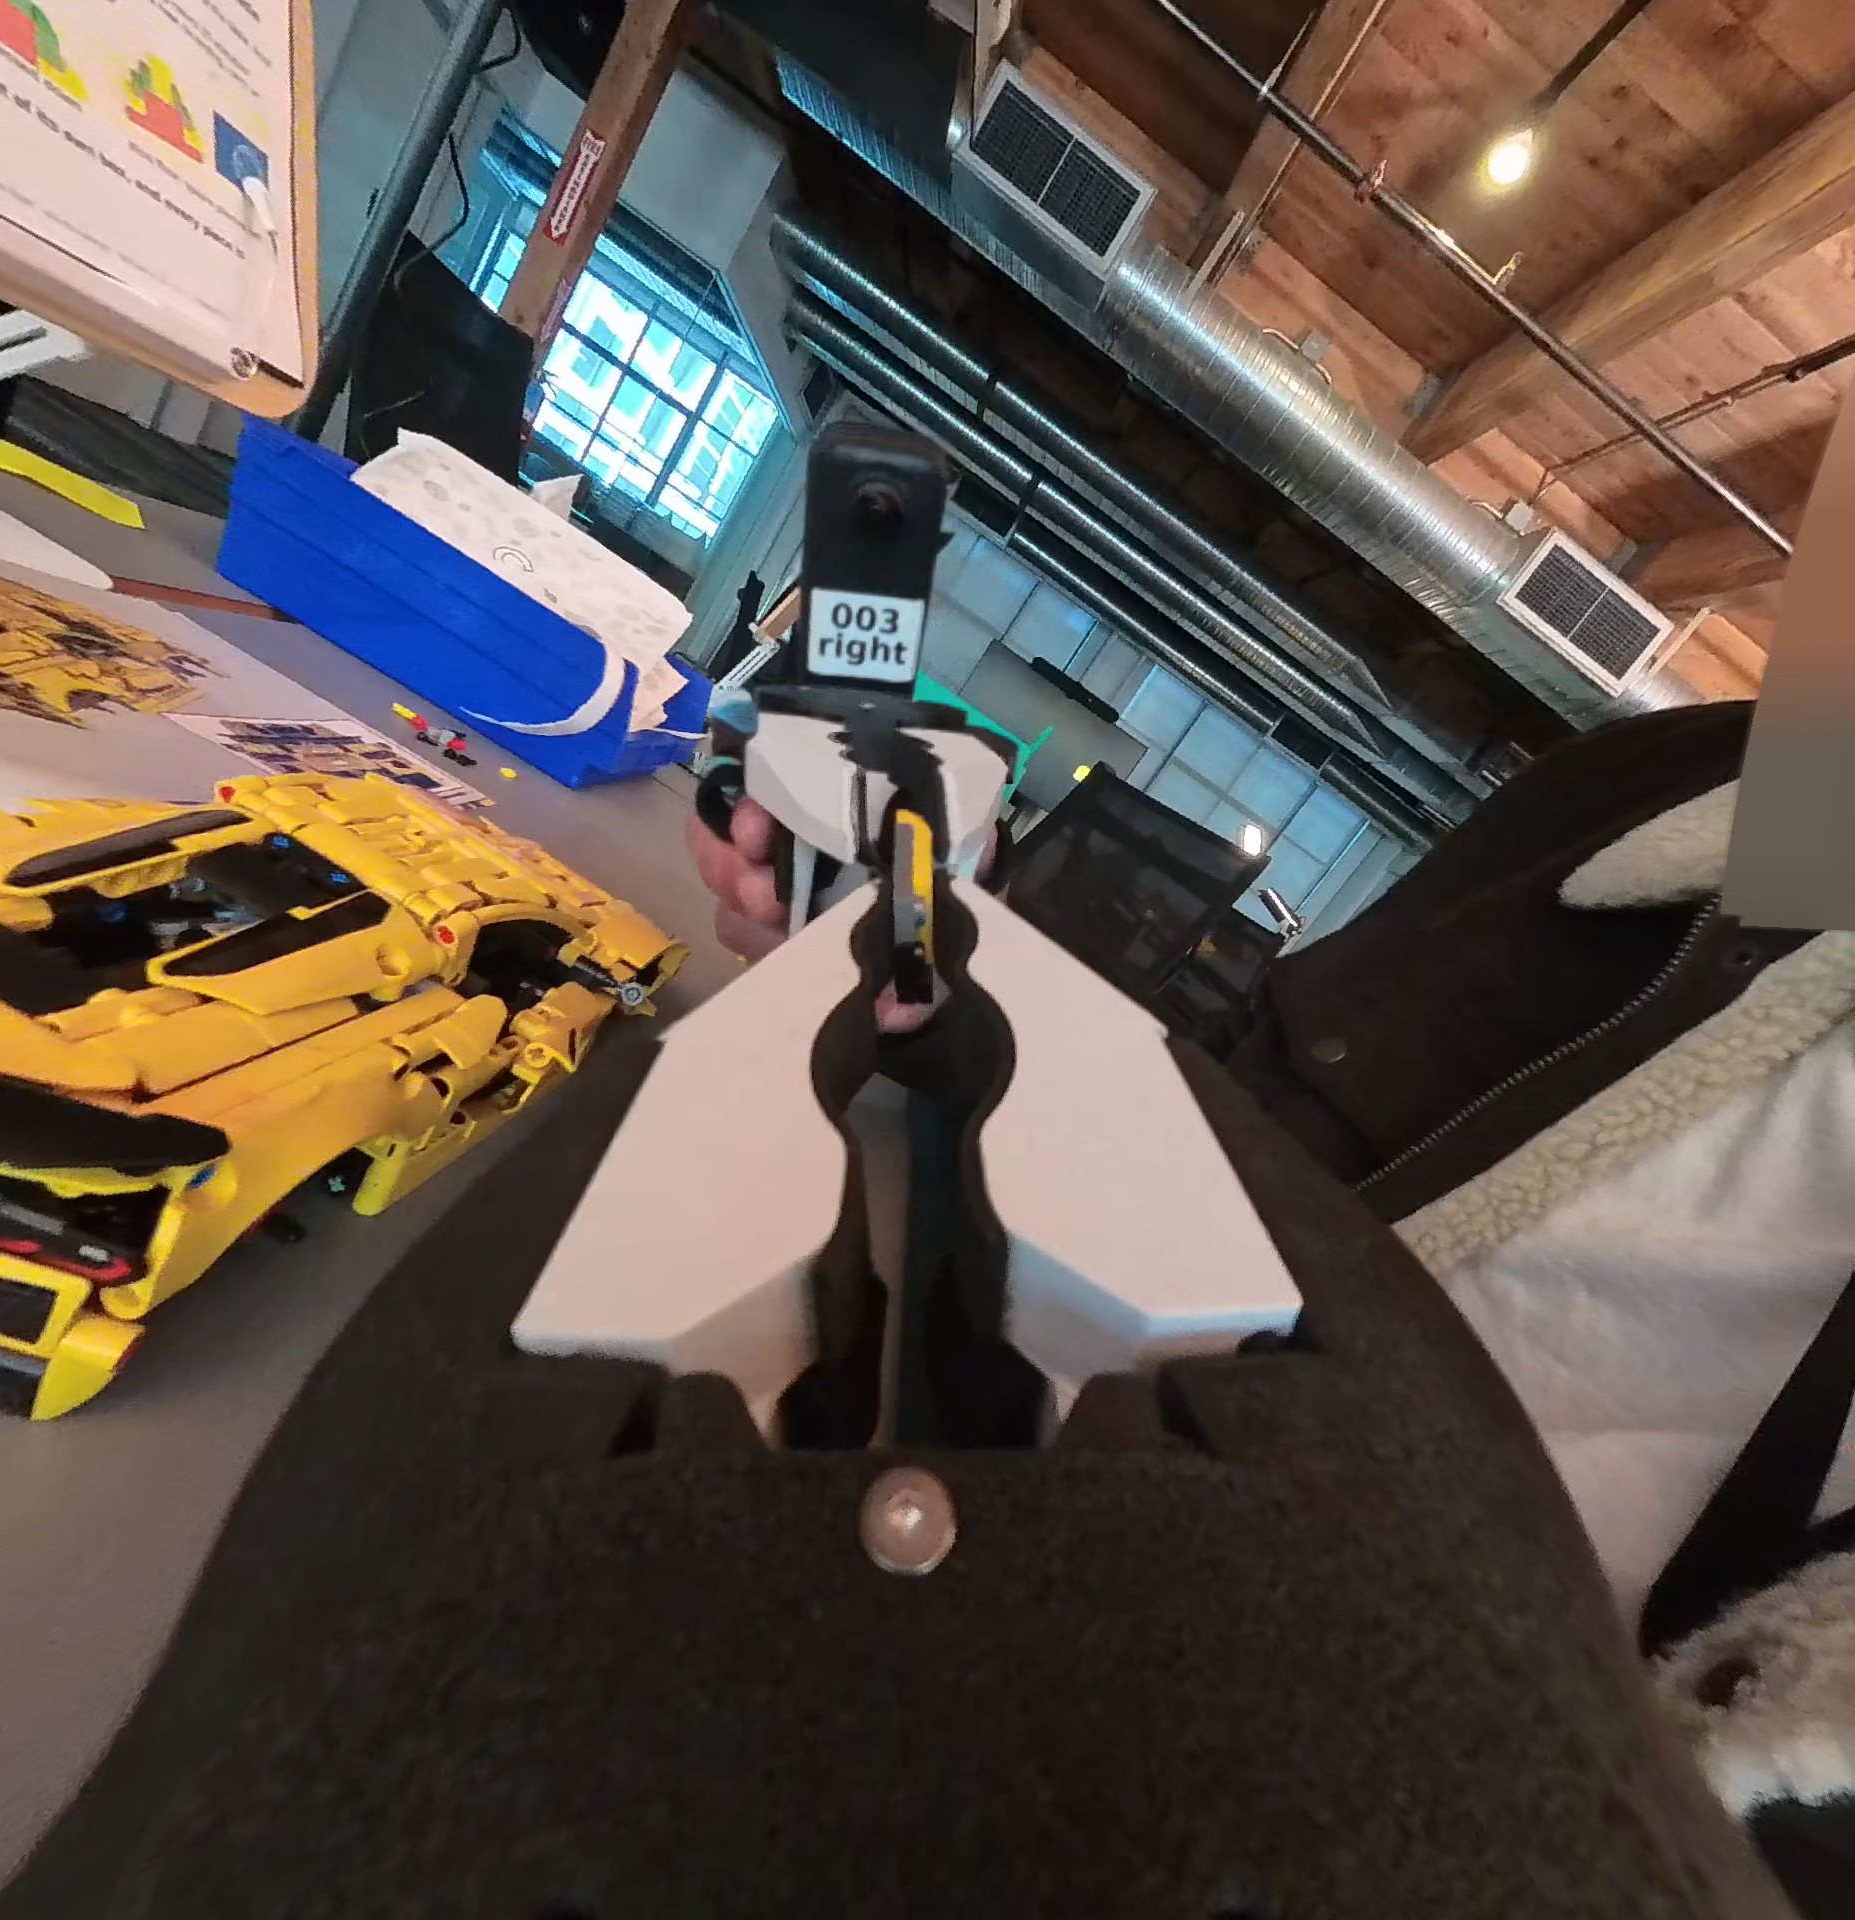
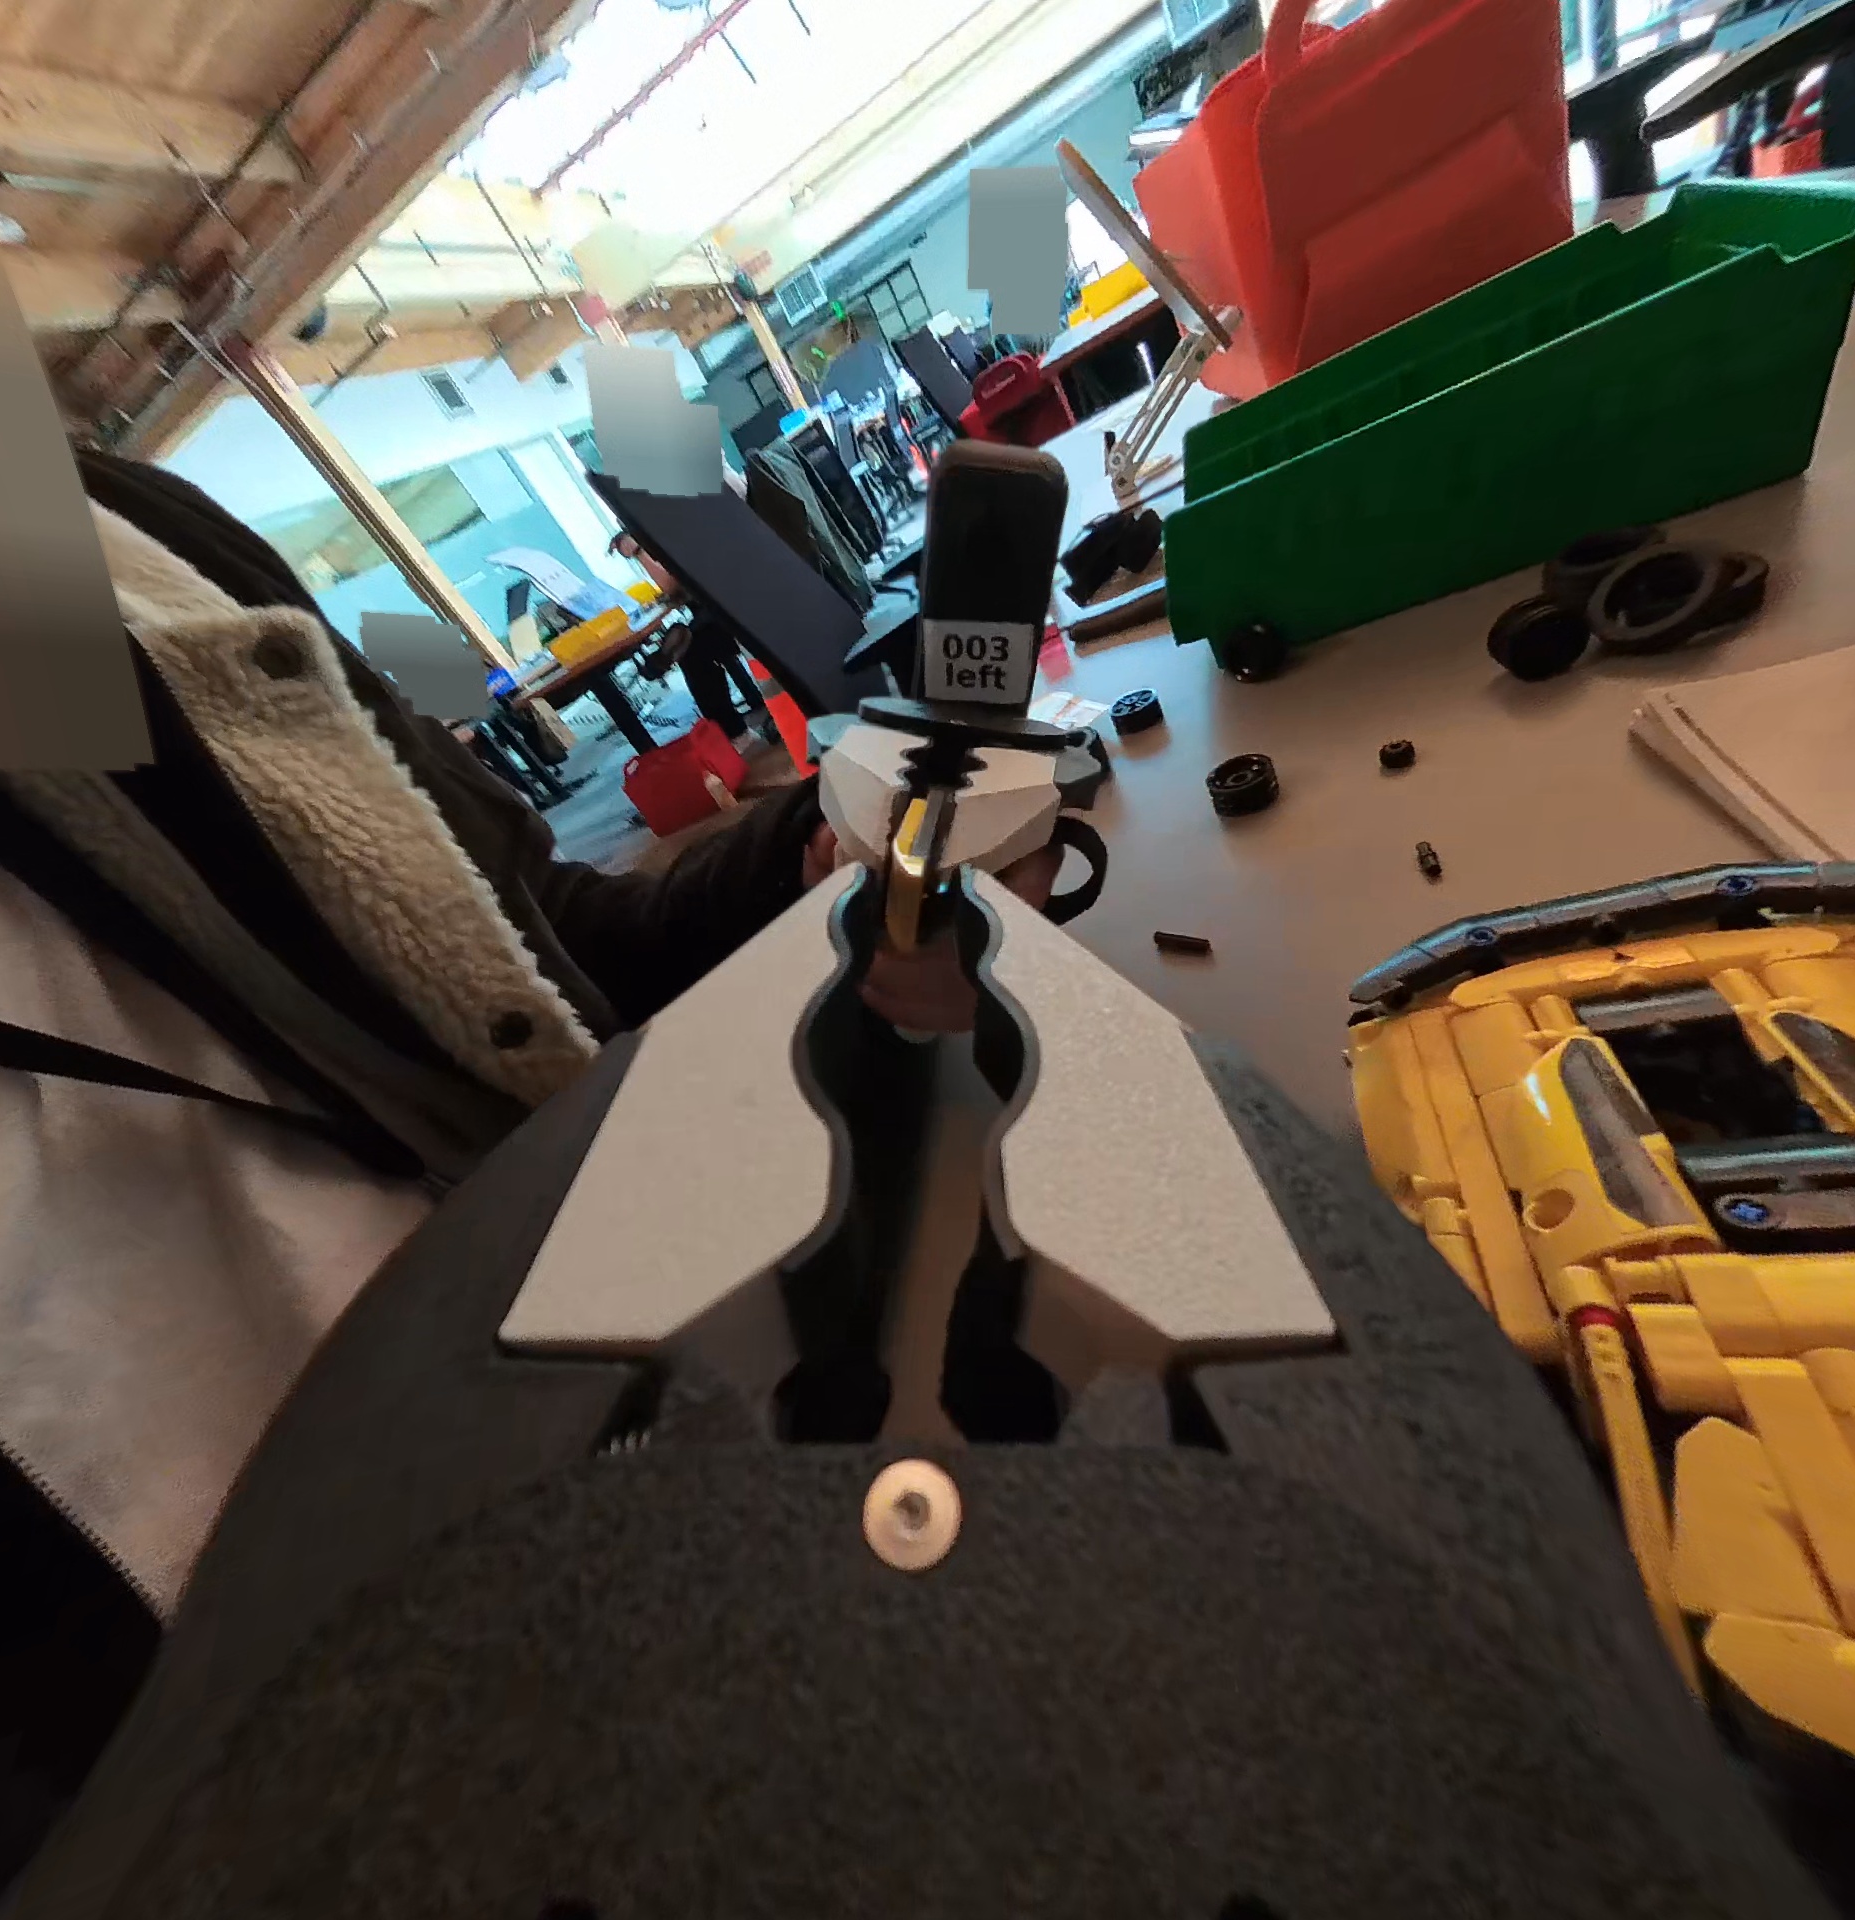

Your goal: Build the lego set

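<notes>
- Between my two tongs, up in the air over the table edge, I hold one small yellow piece (image 1: 915, 894) with a black bit on it.
- My left gripper (image 1: 907, 977) pinches one end and my right gripper (image 1: 895, 821) pinches the other, tip to tip, so both are closed on it.
- That piece is long and thin, and its long way runs straight from one gripper to the other.
- Beside us the yellow car (image 1: 279, 997) sits on the grey table (image 1: 611, 831). It lies to the left of my left gripper and to the right of my right one, near both.
- I think the piece must go to the car next.
- Only my left view shows the blue bin (image 1: 424, 613).
- Only my right view shows the green bin (image 2: 1505, 436), the black wheels (image 2: 1629, 608) and small black pins (image 2: 1181, 942).
</notes>
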`<state>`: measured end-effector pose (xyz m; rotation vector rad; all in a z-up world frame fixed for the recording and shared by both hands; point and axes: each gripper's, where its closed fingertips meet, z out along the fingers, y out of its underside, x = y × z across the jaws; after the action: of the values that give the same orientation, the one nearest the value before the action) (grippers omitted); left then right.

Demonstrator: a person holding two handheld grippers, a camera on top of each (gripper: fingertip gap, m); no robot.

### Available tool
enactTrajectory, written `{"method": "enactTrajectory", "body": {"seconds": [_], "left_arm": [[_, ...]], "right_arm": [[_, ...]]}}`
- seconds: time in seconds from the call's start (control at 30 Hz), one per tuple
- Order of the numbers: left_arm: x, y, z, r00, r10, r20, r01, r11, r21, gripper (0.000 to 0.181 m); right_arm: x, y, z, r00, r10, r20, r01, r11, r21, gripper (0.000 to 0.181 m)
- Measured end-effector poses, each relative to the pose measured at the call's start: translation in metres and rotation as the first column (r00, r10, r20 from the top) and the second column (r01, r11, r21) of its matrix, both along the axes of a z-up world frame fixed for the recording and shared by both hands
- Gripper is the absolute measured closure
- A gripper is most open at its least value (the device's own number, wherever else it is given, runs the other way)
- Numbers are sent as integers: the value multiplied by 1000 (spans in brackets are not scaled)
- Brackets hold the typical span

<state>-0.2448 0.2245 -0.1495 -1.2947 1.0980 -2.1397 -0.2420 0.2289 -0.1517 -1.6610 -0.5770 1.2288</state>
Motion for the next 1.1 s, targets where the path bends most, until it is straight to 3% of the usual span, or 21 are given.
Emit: {"method": "enactTrajectory", "body": {"seconds": [0.43, 0.7, 1.1], "left_arm": [[10, 4, -17, 995, 8, -99, -11, 999, -30, 175], [10, 13, -18, 995, 26, -101, -34, 996, -82, 175], [6, 17, -10, 999, -21, -50, 11, 979, -202, 175]], "right_arm": [[5, 4, -18, 1000, -24, -7, 23, 993, -118, 175], [6, 13, -18, 980, -42, -196, -6, 972, -237, 172], [1, 12, -20, 984, -15, -177, -21, 980, -199, 163]]}}
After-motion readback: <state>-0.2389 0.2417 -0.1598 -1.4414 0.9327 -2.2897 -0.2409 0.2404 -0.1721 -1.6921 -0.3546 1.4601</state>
